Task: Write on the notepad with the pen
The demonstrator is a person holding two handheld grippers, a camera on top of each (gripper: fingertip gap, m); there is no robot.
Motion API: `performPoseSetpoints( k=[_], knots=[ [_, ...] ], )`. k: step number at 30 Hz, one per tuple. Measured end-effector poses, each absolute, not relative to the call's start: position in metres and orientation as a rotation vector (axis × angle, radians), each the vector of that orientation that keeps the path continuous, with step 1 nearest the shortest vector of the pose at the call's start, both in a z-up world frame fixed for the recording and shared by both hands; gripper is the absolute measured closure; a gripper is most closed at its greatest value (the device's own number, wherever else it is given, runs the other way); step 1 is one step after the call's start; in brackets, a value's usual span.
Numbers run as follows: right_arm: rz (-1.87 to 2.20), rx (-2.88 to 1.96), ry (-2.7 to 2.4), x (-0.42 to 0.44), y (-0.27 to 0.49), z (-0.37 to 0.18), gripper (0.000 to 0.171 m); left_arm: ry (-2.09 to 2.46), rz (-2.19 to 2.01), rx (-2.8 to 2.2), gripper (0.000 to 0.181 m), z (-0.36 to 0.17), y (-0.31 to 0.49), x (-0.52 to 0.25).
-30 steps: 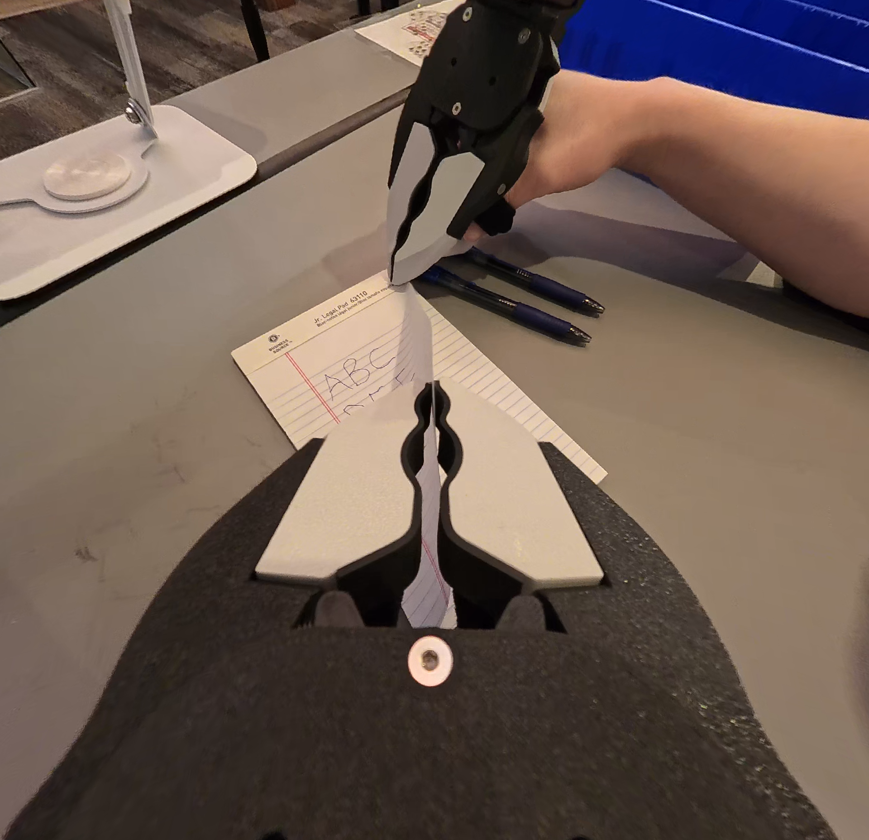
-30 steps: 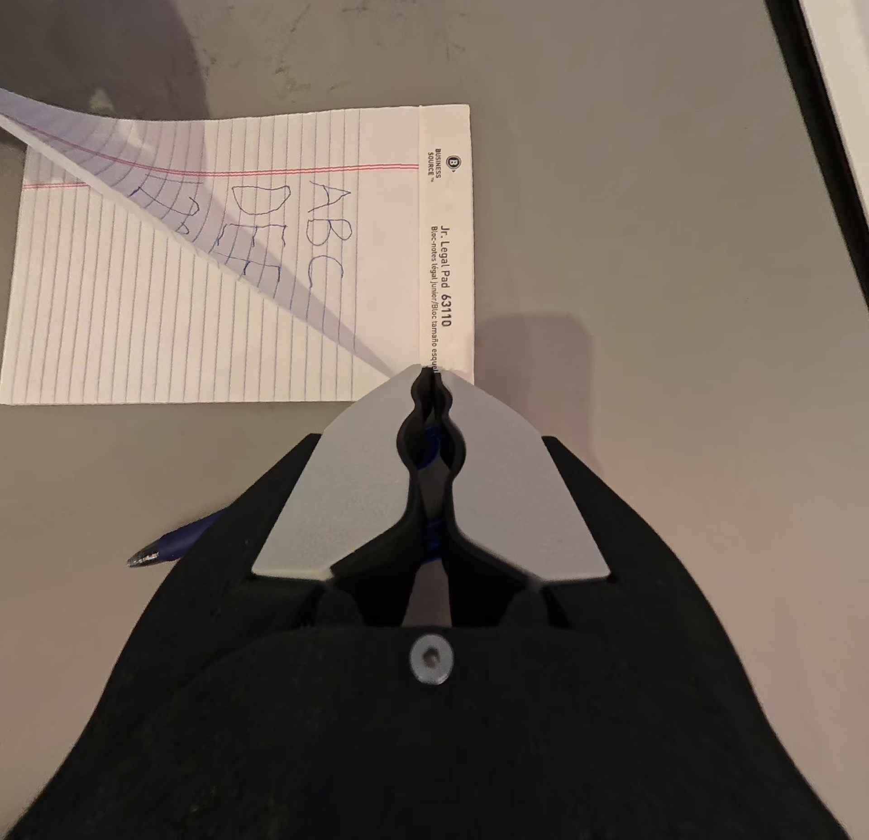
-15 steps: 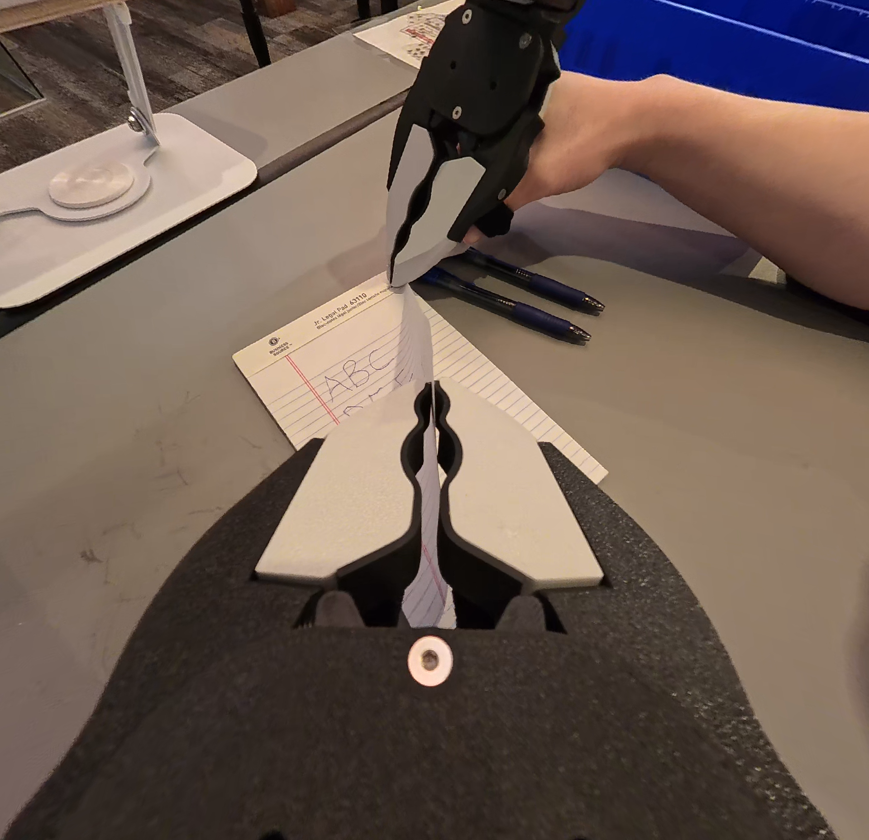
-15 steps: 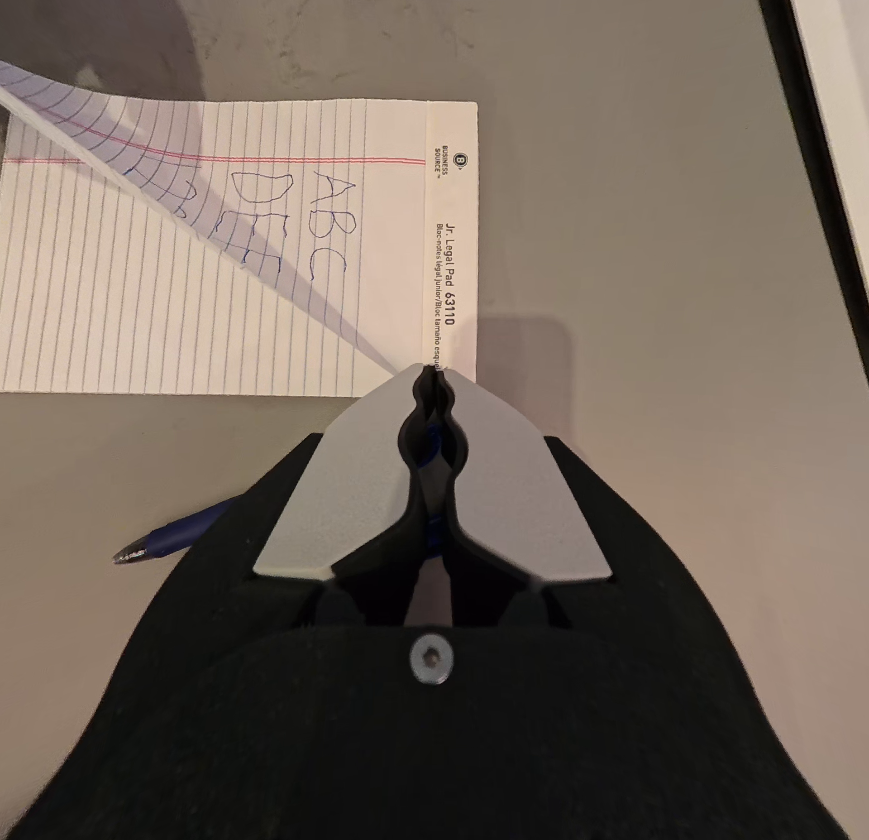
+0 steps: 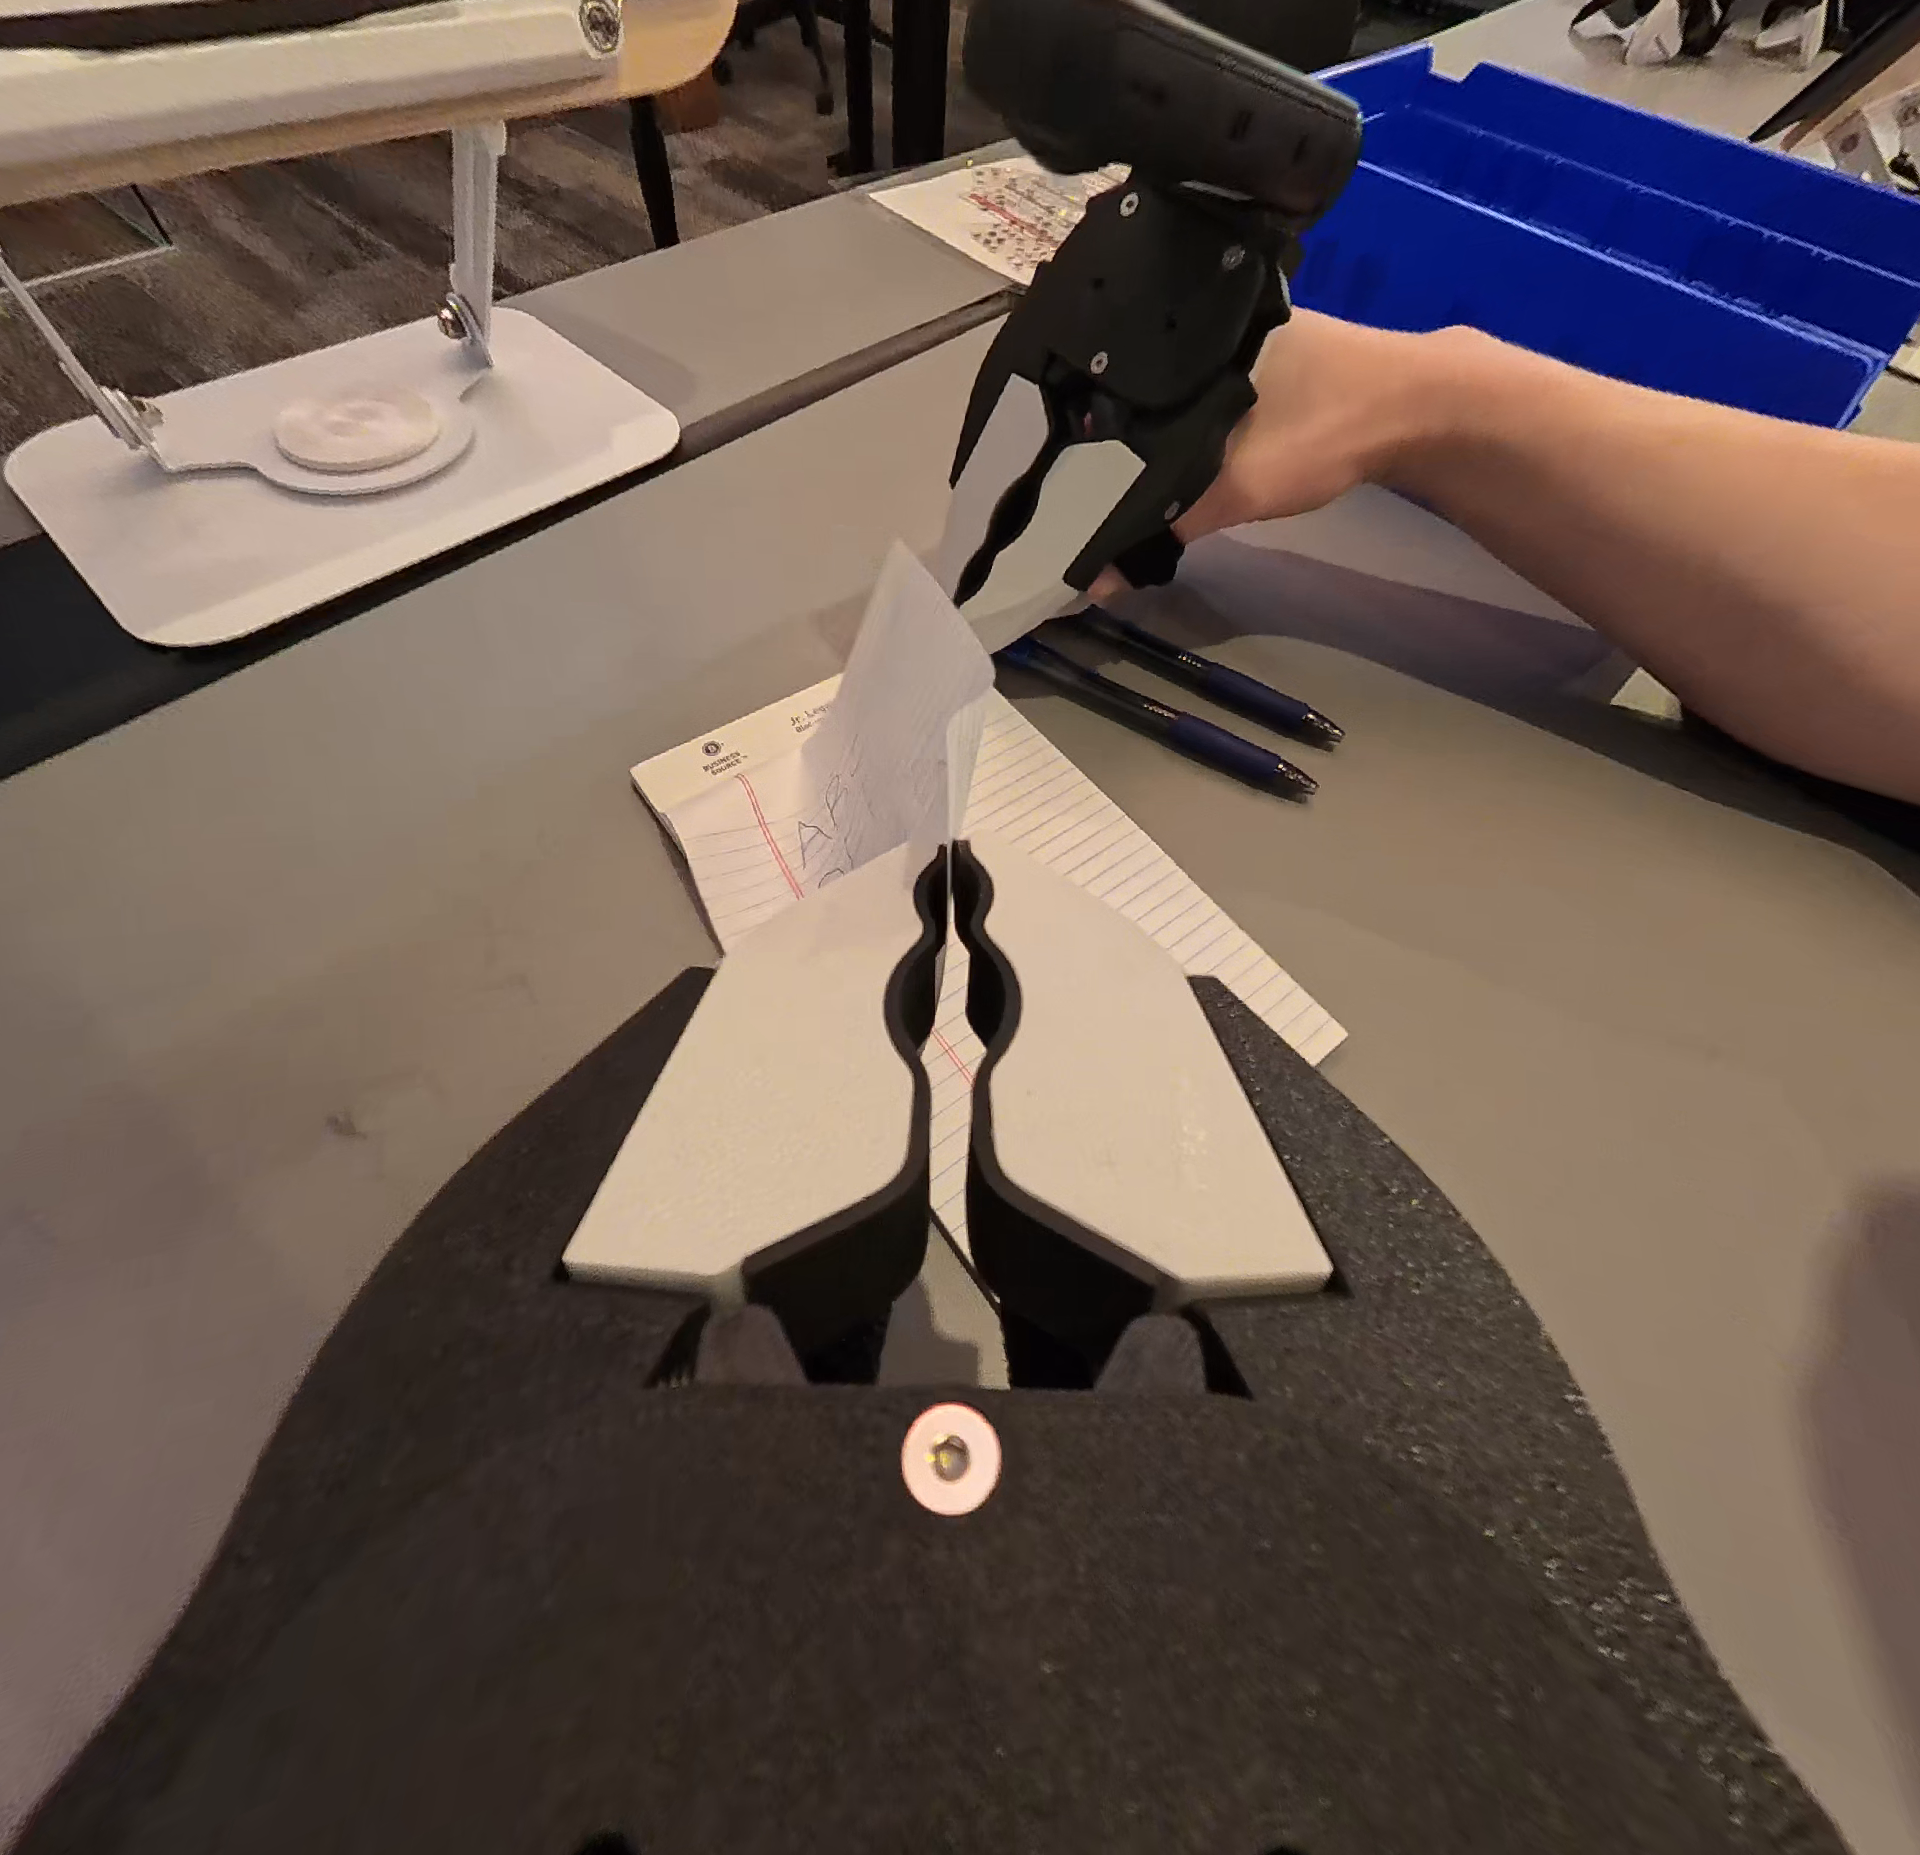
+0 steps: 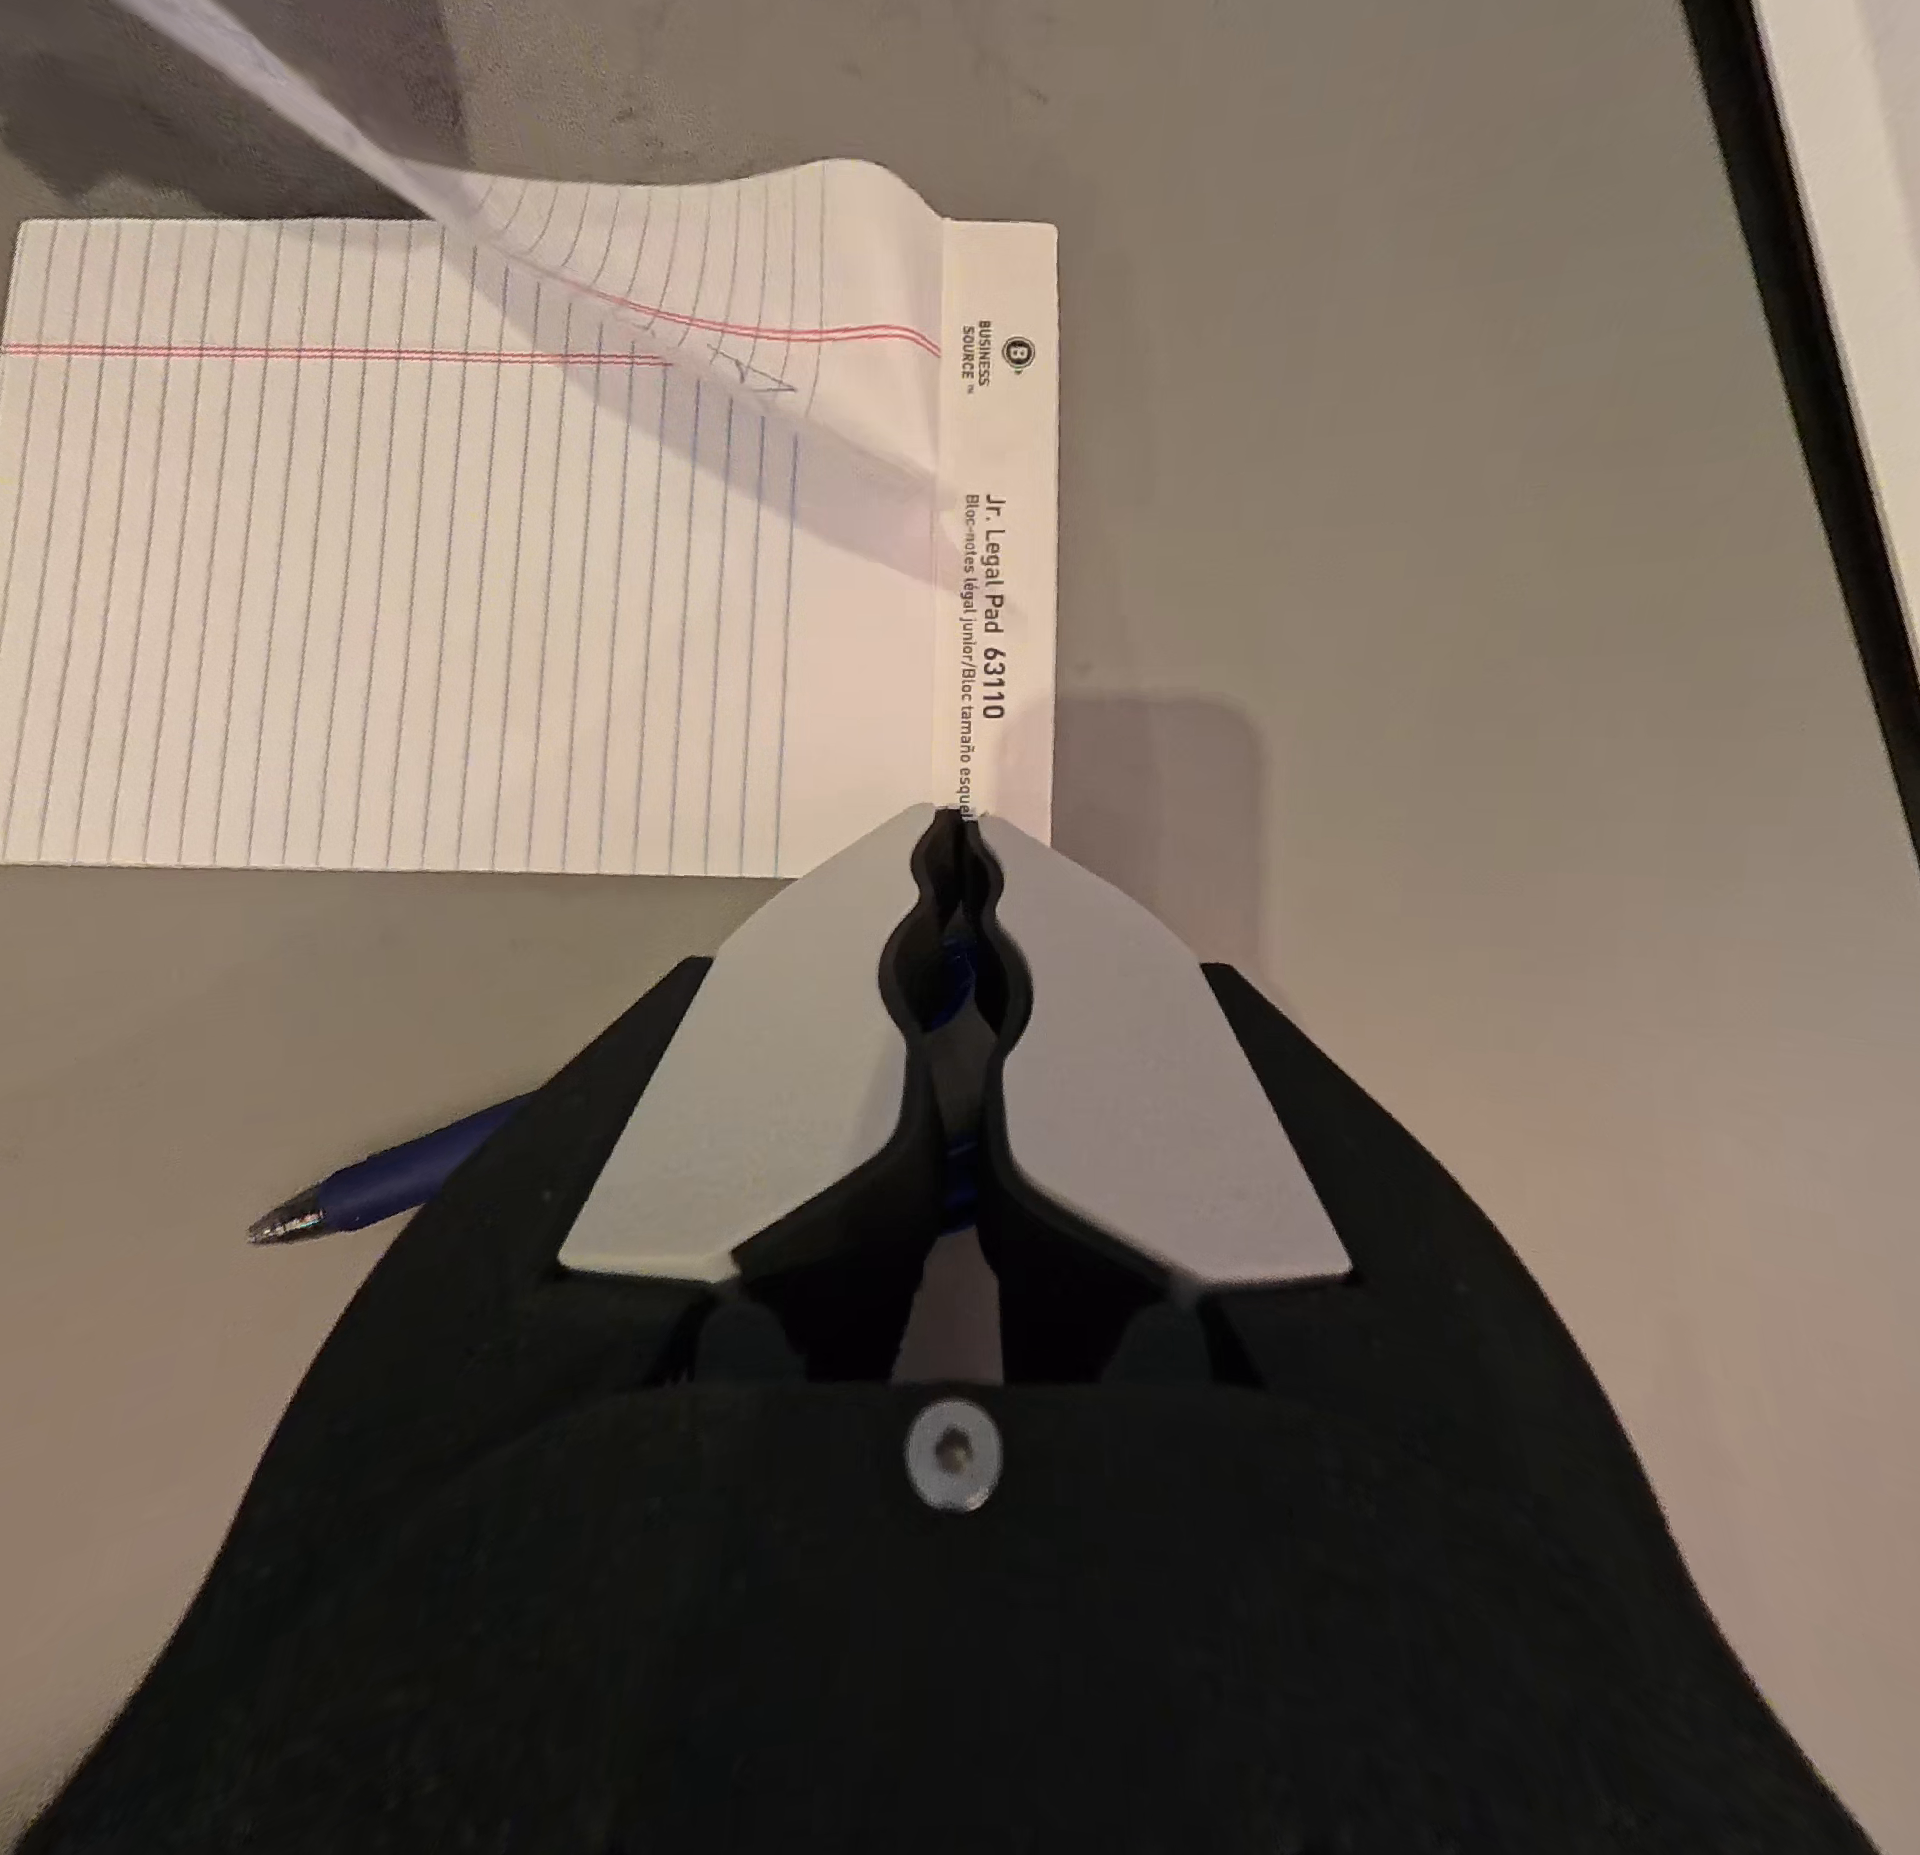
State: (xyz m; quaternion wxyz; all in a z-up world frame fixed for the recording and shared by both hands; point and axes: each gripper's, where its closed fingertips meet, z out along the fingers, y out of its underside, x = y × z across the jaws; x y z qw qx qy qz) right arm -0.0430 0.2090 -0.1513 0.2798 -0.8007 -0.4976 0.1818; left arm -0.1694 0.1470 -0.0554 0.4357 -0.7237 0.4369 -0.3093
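Note:
A white lined notepad (image 5: 1101, 860) lies flat on the grey table; it also shows in the right wrist view (image 6: 416, 610). My left gripper (image 5: 951, 851) is shut on the pad's top sheet (image 5: 906, 688), which bears blue handwriting, and holds it up off the pad. The sheet (image 6: 665, 236) has come away from the header strip on the side near my right gripper and still hangs on at the far side. My right gripper (image 6: 958, 820) is shut, its tips pressing on the header strip; it also shows in the left wrist view (image 5: 977, 616). Two blue pens (image 5: 1174, 712) lie beside the pad.
A person's hand and forearm (image 5: 1558, 517) hold the right gripper. A white stand base (image 5: 312, 496) sits at the back left, a blue bin (image 5: 1662, 226) at the back right. One pen's tip (image 6: 312, 1218) shows beside my right gripper. A white edge (image 6: 1849, 143) lies far right. My right fingertips sit around 15 cm from my left ones.
The left gripper has pulled the sheet up and back. The sheet has peeled off the header strip near the right gripper, baring the blank page beneath. The right gripper stays pressed on the pad.

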Motion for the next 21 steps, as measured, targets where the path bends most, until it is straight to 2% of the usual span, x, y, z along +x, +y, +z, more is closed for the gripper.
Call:
performPoseSetpoints(
  k=[5,14,21],
  knots=[
    [0.483,-2.146,-1.336,-0.043,0.209,-0.151,0.170,1.089,-0.671,-1.779,0.181,-0.037,0.160,-0.176],
    [0.497,-2.137,-1.331,-0.044,0.210,-0.151,0.170,1.033,-0.468,-1.747,0.181,0.071,0.179,-0.251],
    [0.561,-2.136,-1.228,-0.044,0.210,-0.150,0.170,1.055,-0.391,-1.740,0.181,0.086,0.158,-0.254]
  ],
)
